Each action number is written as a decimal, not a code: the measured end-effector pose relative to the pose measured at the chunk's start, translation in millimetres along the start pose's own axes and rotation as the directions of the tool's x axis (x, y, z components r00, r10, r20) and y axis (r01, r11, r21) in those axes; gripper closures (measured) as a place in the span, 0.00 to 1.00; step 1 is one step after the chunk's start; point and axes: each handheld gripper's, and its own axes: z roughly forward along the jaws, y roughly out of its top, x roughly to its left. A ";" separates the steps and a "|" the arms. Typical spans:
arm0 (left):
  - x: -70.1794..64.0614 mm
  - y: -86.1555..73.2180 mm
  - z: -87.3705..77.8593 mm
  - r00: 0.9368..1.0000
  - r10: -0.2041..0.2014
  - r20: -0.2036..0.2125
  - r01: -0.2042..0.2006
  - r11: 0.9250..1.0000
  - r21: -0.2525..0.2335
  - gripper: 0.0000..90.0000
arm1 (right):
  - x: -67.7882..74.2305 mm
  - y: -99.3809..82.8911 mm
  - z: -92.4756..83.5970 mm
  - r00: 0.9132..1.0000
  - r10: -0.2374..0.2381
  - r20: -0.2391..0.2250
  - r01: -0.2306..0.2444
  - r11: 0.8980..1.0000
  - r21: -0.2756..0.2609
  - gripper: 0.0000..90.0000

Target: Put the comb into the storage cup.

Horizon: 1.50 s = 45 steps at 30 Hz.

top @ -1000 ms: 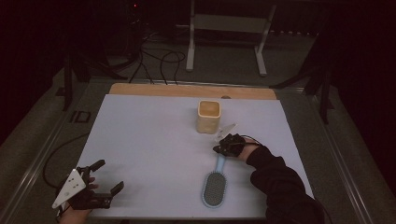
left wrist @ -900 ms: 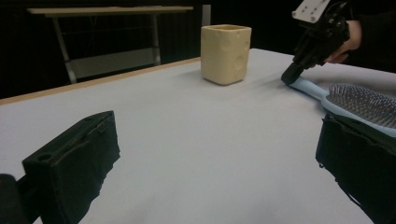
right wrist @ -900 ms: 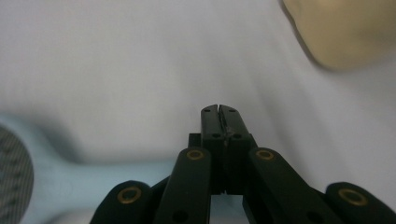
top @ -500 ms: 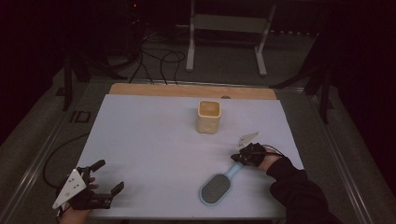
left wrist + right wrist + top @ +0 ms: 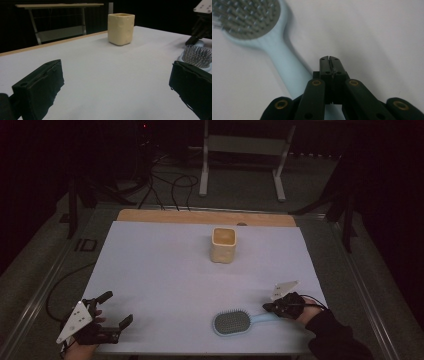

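A pale blue hairbrush (image 5: 231, 322) lies bristles up near the front edge of the white sheet, its handle pointing right. My right gripper (image 5: 268, 307) is at the handle's end, jaws shut tight with nothing between them. In the right gripper view the closed tips (image 5: 329, 58) sit just right of the handle, and the brush (image 5: 249, 20) head is at the upper left. A cream square cup (image 5: 223, 245) stands upright at the back centre. My left gripper (image 5: 117, 308) rests open at the front left corner, its jaws wide apart (image 5: 117, 75) and facing the cup (image 5: 121, 28).
A white sheet (image 5: 165, 270) covers the table, with a wooden strip (image 5: 200, 216) along its far edge. Behind the table stand a metal frame (image 5: 245, 145) and loose cables (image 5: 165, 185). A cable trails off the left side (image 5: 55, 290).
My right gripper has moved right and toward the front edge. The brush handle has swung with it from pointing away to pointing right, while the head stayed nearly in place. The left gripper has kept still.
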 end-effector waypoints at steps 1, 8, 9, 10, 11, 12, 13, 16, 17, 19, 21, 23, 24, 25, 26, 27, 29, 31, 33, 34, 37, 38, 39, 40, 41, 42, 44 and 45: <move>0.0 0.0 0.0 1.000 0.000 0.000 0.000 1.000 0.000 0.00 | 0.0 0.0 0.0 1.000 0.000 0.000 0.000 1.000 0.000 1.00; -0.2 -0.1 0.5 1.000 -0.002 -0.001 0.002 1.000 0.001 0.00 | 19.1 -14.2 -7.7 1.000 -0.003 -0.022 0.003 1.000 0.002 1.00; -0.5 -0.3 0.5 1.000 -0.001 -0.001 0.001 1.000 0.002 0.00 | 22.9 -15.9 -9.4 1.000 -0.003 -0.030 0.003 1.000 0.001 1.00; -0.5 -0.3 0.5 1.000 -0.001 -0.001 0.001 1.000 0.002 0.00 | 25.2 -16.5 -10.2 0.999 -0.005 -0.032 0.005 1.000 0.002 1.00; -0.1 -0.1 0.9 1.000 -0.003 0.000 0.003 1.000 0.001 0.00 | 27.0 -16.8 -10.9 0.999 -0.009 -0.037 0.009 1.000 0.003 1.00; -0.2 -0.1 1.0 1.000 -0.003 -0.002 0.003 1.000 0.001 0.00 | 28.8 -16.8 -11.5 0.999 -0.018 -0.038 0.018 1.000 0.005 1.00; -0.2 -0.1 1.0 1.000 -0.003 -0.002 0.003 1.000 0.001 0.00 | 28.8 -16.8 -11.5 0.999 -0.018 -0.038 0.018 1.000 0.005 1.00; -0.6 -0.1 1.2 1.000 -0.001 0.000 0.001 1.000 0.003 0.00 | 34.0 -16.5 -11.7 0.998 -0.022 -0.061 0.022 1.000 0.006 1.00; -0.5 -0.1 1.3 1.000 -0.001 0.000 0.001 1.000 0.002 0.00 | 35.0 -16.4 -11.6 0.997 -0.032 -0.064 0.032 0.999 0.005 1.00; -0.6 -0.1 1.2 1.000 0.000 -0.001 0.000 1.000 0.003 0.00 | 35.2 -16.1 -11.7 0.997 -0.035 -0.062 0.036 0.999 0.007 1.00; -0.7 -0.2 0.8 1.000 0.001 -0.001 -0.001 1.000 0.004 0.00 | 34.1 -16.1 -11.6 0.998 -0.031 -0.045 0.031 1.000 0.001 1.00; -0.3 0.1 0.7 1.000 0.000 -0.001 0.000 1.000 0.002 0.00 | 31.7 -16.0 -13.1 0.999 -0.026 -0.028 0.026 1.000 -0.004 1.00; -0.5 -0.1 0.7 1.000 -0.001 -0.002 0.001 1.000 0.003 0.00 | 29.5 -15.6 -16.2 1.000 -0.020 -0.007 0.020 1.000 -0.016 1.00; -0.5 -0.1 0.7 1.000 -0.001 -0.002 0.001 1.000 0.003 0.00 | 29.5 -15.6 -16.2 1.000 -0.020 -0.007 0.020 1.000 -0.016 1.00; -0.7 -0.1 0.5 1.000 0.002 -0.002 -0.002 1.000 0.004 0.00 | 27.9 -14.8 -19.4 1.000 -0.014 0.005 0.015 1.000 -0.025 0.96; -0.7 -0.1 0.5 1.000 0.002 -0.002 -0.002 1.000 0.004 0.00 | 27.5 -14.2 -20.8 1.000 -0.014 0.014 0.014 1.000 -0.025 0.96; -0.6 0.0 0.6 1.000 0.000 -0.001 0.000 1.000 0.003 0.00 | 27.6 -12.6 -23.6 0.999 -0.006 0.035 0.007 1.000 -0.023 0.92; -0.7 -0.2 0.6 1.000 -0.001 -0.001 0.001 1.000 0.004 0.00 | 27.3 -11.9 -25.1 0.999 0.007 0.039 -0.007 1.000 -0.021 0.87; -0.2 -0.1 0.9 1.000 -0.003 -0.001 0.003 1.000 0.002 0.00 | 26.4 -9.3 -27.8 0.998 0.034 0.052 -0.033 0.999 -0.033 0.75; -0.4 -0.1 1.0 1.000 -0.003 -0.001 0.003 1.000 0.001 0.00 | 26.8 -8.2 -28.9 0.998 0.039 0.054 -0.038 0.999 -0.032 0.70; -1.0 -0.3 0.7 1.000 0.000 0.001 0.000 1.000 0.006 0.00 | 26.6 -5.9 -30.8 0.998 0.048 0.048 -0.046 0.998 -0.038 0.65; -0.9 0.0 0.7 1.000 0.000 0.001 0.000 1.000 0.004 0.00 | 27.2 -2.7 -33.2 0.997 0.060 0.049 -0.057 0.997 -0.046 0.59; -0.9 0.0 0.7 1.000 0.000 0.001 0.000 1.000 0.004 0.00 | 27.2 -1.2 -34.5 0.997 0.060 0.046 -0.057 0.997 -0.051 0.57; -0.4 -0.2 0.8 1.000 -0.001 0.001 0.001 1.000 0.005 0.00 | 27.6 0.4 -36.0 0.997 0.060 0.043 -0.057 0.997 -0.054 0.53; -0.4 -0.2 0.8 1.000 -0.001 0.001 0.001 1.000 0.005 0.00 | 27.6 0.4 -36.0 0.997 0.060 0.043 -0.057 0.997 -0.054 0.53; -0.5 -0.4 0.6 1.000 -0.004 0.001 0.004 1.000 0.006 0.00 | 28.5 4.0 -37.8 0.997 0.078 0.029 -0.076 0.995 -0.058 0.45; -0.4 0.1 0.6 1.000 -0.003 0.002 0.003 1.000 0.002 0.00 | 30.2 7.4 -38.8 0.997 0.074 0.024 -0.072 0.996 -0.048 0.37; -0.3 0.0 0.7 1.000 -0.002 0.002 0.002 1.000 0.003 0.00 | 31.4 9.1 -39.0 0.997 0.073 0.018 -0.073 0.996 -0.043 0.33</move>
